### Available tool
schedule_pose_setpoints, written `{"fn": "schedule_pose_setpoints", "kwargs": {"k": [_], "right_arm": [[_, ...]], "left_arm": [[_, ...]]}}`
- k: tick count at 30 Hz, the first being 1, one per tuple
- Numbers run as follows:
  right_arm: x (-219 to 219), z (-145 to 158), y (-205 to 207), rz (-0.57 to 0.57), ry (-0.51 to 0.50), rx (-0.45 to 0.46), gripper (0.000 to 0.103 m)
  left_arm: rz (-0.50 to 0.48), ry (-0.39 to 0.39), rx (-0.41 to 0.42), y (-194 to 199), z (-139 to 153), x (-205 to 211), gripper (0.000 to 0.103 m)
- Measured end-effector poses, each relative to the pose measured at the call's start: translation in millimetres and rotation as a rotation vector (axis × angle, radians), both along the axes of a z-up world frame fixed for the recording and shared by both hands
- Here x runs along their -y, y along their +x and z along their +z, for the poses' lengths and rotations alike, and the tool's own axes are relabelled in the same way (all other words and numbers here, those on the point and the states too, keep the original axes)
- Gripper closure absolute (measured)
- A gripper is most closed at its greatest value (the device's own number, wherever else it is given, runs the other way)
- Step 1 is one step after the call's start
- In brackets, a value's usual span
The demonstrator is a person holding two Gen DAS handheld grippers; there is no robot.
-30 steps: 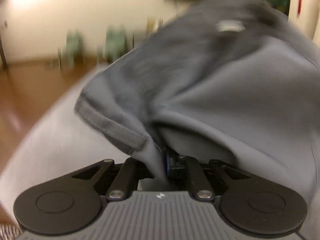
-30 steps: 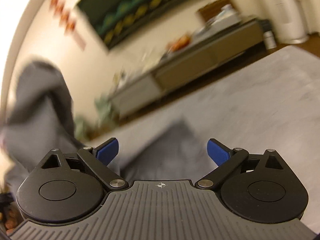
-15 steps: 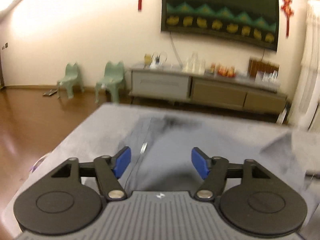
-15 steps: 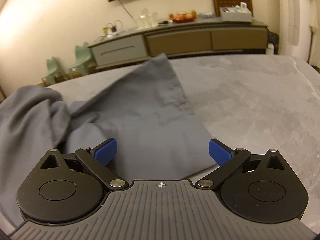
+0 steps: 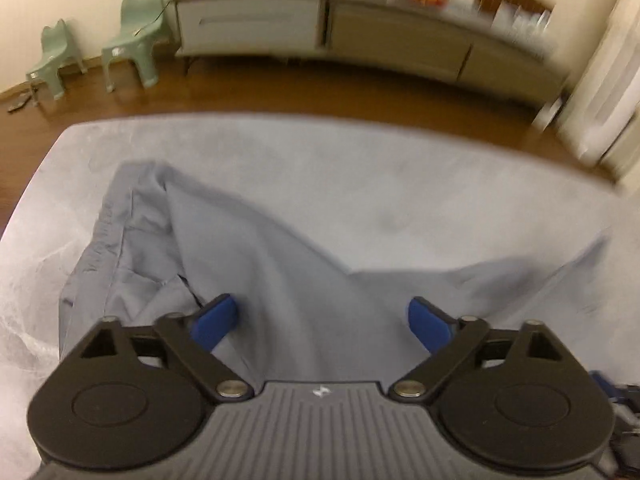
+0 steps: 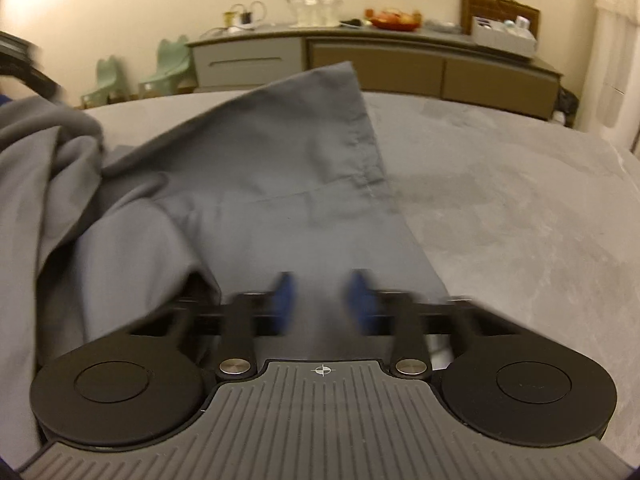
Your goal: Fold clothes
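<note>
The grey shorts (image 5: 248, 248) lay crumpled on the grey table (image 5: 400, 168), their elastic waistband (image 5: 102, 236) toward the table's left edge and one leg (image 6: 320, 152) stretched toward the sideboard (image 6: 380, 60) beyond the table. Half a second before, the left gripper (image 5: 322, 322) had looked level at the wall; it had since tipped down over the shorts, blue fingers (image 5: 212, 322) spread wide and holding nothing, with cloth beneath the gap. The right gripper (image 6: 322, 300), wide apart half a second earlier, had drawn its blurred blue fingers (image 6: 284, 300) much closer, a narrow gap left between them over the near end of the leg; whether they pinched the fabric could not be told. Two green child chairs (image 5: 132, 40) stood left of the sideboard.
</note>
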State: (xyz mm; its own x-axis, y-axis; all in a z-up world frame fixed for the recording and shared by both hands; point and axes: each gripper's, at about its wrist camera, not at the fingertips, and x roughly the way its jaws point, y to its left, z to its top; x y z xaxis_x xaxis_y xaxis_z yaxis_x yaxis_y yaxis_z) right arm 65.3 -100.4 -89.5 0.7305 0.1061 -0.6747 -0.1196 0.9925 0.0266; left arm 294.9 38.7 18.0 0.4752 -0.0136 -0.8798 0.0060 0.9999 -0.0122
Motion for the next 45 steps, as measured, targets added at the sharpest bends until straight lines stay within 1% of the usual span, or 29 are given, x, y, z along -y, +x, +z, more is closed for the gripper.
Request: {"fn": "schedule_pose_setpoints", "kwargs": {"k": [1, 2, 3, 5, 7, 11, 12, 13, 15, 16, 17, 19, 21, 22, 23, 24, 25, 26, 28, 29, 31, 34, 35, 36, 38, 40, 43, 44, 45], "right_arm": [[-1.6, 0.6, -0.1, 0.011, -0.003, -0.001, 0.102], [-2.5, 1.8, -0.6, 0.017, -0.006, 0.002, 0.103], [-1.9, 6.3, -2.5, 0.016, -0.004, 0.018, 0.103], [3.4, 20.9, -7.7, 0.002, 0.012, 0.065, 0.103], [16.1, 35.6, -12.0, -0.018, 0.070, 0.091, 0.103], [48.0, 44.1, -14.3, -0.043, 0.284, 0.038, 0.102], [56.0, 46.2, -14.9, -0.049, 0.337, 0.025, 0.092], [64.0, 48.3, -15.4, -0.056, 0.390, 0.011, 0.087], [69.5, 45.4, -14.3, -0.043, 0.527, -0.027, 0.024], [62.6, 37.3, -11.6, -0.013, 0.623, -0.057, 0.016], [50.2, 31.3, -6.1, 0.016, 0.660, -0.088, 0.012], [20.8, 21.1, 7.4, 0.070, 0.683, -0.154, 0.012], [0.1, 17.7, 17.2, 0.095, 0.687, -0.164, 0.012], [-6.5, 15.9, 21.5, 0.102, 0.705, -0.160, 0.012], [-11.4, 12.6, 25.8, 0.094, 0.712, -0.163, 0.023], [-16.0, 8.9, 30.2, 0.080, 0.712, -0.171, 0.058], [-16.2, 8.4, 30.5, 0.069, 0.715, -0.165, 0.080], [-14.6, 9.2, 29.0, 0.060, 0.718, -0.154, 0.094], [-7.4, 16.7, 22.6, 0.034, 0.719, -0.109, 0.099], [4.4, 32.7, 13.9, 0.009, 0.710, -0.047, 0.100], [31.8, 70.7, -5.7, -0.045, 0.689, 0.093, 0.102], [89.0, 152.2, -49.1, -0.146, 0.670, 0.350, 0.102], [107.2, 177.5, -63.1, -0.182, 0.662, 0.424, 0.102], [118.5, 187.8, -68.0, -0.226, 0.612, 0.443, 0.102], [135.7, 196.7, -70.1, -0.321, 0.474, 0.440, 0.102], [152.9, 205.6, -72.2, -0.414, 0.336, 0.435, 0.102], [170.7, 181.1, -80.9, -0.489, 0.325, 0.380, 0.100], [176.4, 171.5, -84.1, -0.512, 0.329, 0.360, 0.094], [182.0, 162.0, -87.2, -0.535, 0.332, 0.339, 0.088]], "left_arm": [[0.005, 0.020, -0.040, 3.6, -14.0, 2.7, 0.047], [0.010, 0.009, -0.033, -2.1, -15.4, -2.4, 0.072], [0.014, -0.004, -0.022, -8.6, -15.6, -8.2, 0.088], [0.023, -0.031, 0.000, -21.5, -16.1, -19.7, 0.098], [0.070, -0.080, 0.086, -38.5, 12.3, -41.1, 0.099], [0.201, -0.220, 0.344, -94.7, 93.7, -107.2, 0.100], [0.238, -0.247, 0.410, -117.8, 110.8, -127.8, 0.100], [0.277, -0.275, 0.475, -141.3, 127.6, -148.8, 0.100], [0.319, -0.276, 0.527, -177.0, 138.6, -175.5, 0.100], [0.326, -0.254, 0.535, -192.7, 137.2, -183.8, 0.100], [0.331, -0.251, 0.528, -202.2, 132.7, -188.5, 0.100], [0.329, -0.261, 0.519, -217.4, 123.5, -195.2, 0.100], [0.316, -0.273, 0.518, -227.7, 116.5, -196.8, 0.100], [0.299, -0.281, 0.527, -232.1, 115.0, -194.8, 0.100], [0.287, -0.283, 0.534, -235.9, 115.1, -192.6, 0.100], [0.275, -0.285, 0.540, -239.5, 115.3, -190.4, 0.100], [0.273, -0.284, 0.542, -243.3, 116.2, -187.7, 0.100], [0.279, -0.289, 0.553, -248.0, 119.5, -189.2, 0.100], [0.284, -0.307, 0.592, -256.7, 129.2, -193.8, 0.100], [0.283, -0.318, 0.619, -260.6, 135.6, -196.7, 0.100], [0.286, -0.371, 0.709, -273.0, 157.1, -205.3, 0.100], [0.265, -0.443, 0.880, -302.0, 191.3, -215.0, 0.100], [0.248, -0.458, 0.915, -308.8, 197.4, -216.3, 0.100], [0.237, -0.455, 0.928, -312.3, 198.6, -214.9, 0.100], [0.221, -0.423, 0.825, -304.0, 181.9, -205.8, 0.100], [0.149, -0.367, 0.571, -281.5, 136.2, -185.6, 0.100], [0.033, -0.314, 0.281, -275.3, 60.5, -152.1, 0.099], [-0.006, -0.296, 0.185, -273.5, 35.2, -141.0, 0.099], [-0.042, -0.265, 0.189, -279.6, 34.4, -133.7, 0.098]]}}
